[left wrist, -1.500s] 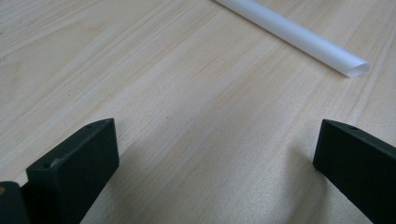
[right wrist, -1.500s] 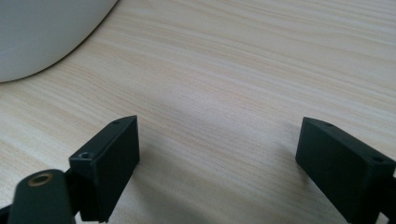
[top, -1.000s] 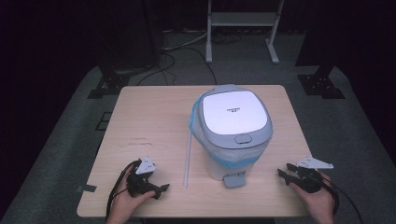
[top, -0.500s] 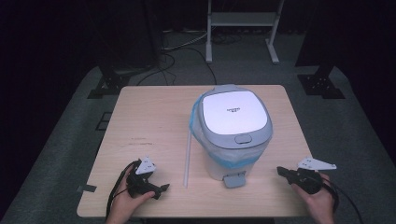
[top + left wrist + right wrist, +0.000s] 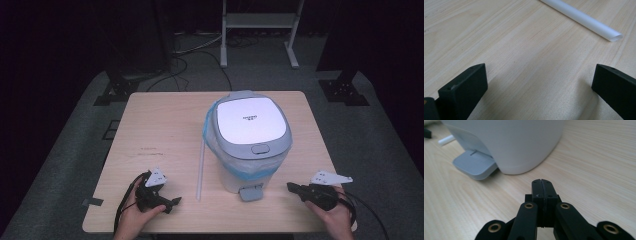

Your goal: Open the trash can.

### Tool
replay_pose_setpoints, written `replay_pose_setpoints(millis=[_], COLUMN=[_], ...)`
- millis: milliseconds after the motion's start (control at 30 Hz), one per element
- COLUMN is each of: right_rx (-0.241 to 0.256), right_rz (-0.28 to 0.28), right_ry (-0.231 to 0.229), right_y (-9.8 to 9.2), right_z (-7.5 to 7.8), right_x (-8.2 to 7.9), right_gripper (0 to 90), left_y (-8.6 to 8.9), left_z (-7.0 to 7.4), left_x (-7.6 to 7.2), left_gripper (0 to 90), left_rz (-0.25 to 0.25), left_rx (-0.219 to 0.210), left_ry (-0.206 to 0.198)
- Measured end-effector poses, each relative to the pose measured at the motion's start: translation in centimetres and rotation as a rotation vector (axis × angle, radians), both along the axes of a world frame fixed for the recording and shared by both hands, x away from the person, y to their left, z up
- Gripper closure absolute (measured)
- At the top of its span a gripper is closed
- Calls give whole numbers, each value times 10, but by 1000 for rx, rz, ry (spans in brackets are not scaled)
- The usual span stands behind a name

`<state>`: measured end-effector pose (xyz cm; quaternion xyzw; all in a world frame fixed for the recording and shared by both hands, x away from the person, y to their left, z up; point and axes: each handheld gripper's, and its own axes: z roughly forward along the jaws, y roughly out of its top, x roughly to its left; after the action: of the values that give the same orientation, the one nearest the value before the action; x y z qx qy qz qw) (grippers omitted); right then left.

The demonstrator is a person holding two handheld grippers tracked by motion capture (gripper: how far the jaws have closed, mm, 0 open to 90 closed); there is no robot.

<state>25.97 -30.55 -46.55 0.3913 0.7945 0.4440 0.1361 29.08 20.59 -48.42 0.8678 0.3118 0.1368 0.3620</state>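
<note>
Left gripper view: the jaws of the left gripper are spread wide over bare wood, with the white tube lying at about one o'clock, apart from them, likely so it can be straddled. In the right gripper view, the right gripper is seen pressed together on nothing, aimed at twelve o'clock toward the pedal bin and its grey pedal, presumably for pressing. Both are rested low on the table.
</note>
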Motion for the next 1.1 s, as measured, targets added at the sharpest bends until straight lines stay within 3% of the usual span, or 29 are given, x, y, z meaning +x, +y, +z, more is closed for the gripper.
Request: replay_pose_setpoints(millis=[300,600,1100], right_rx=[27,43,68], right_rz=[69,101,149], right_ry=[10,25,-3], right_y=[13,23,48], right_z=[3,5,5], right_x=[-1,-3,-1], right_gripper=[897,898,897], left_y=[0,0,0], left_z=[0,0,0], left_x=[0,0,0], left_gripper=[0,0,0], left_rz=[2,2,3], left_rx=[0,-1,-1], left_ry=[0,0,0])
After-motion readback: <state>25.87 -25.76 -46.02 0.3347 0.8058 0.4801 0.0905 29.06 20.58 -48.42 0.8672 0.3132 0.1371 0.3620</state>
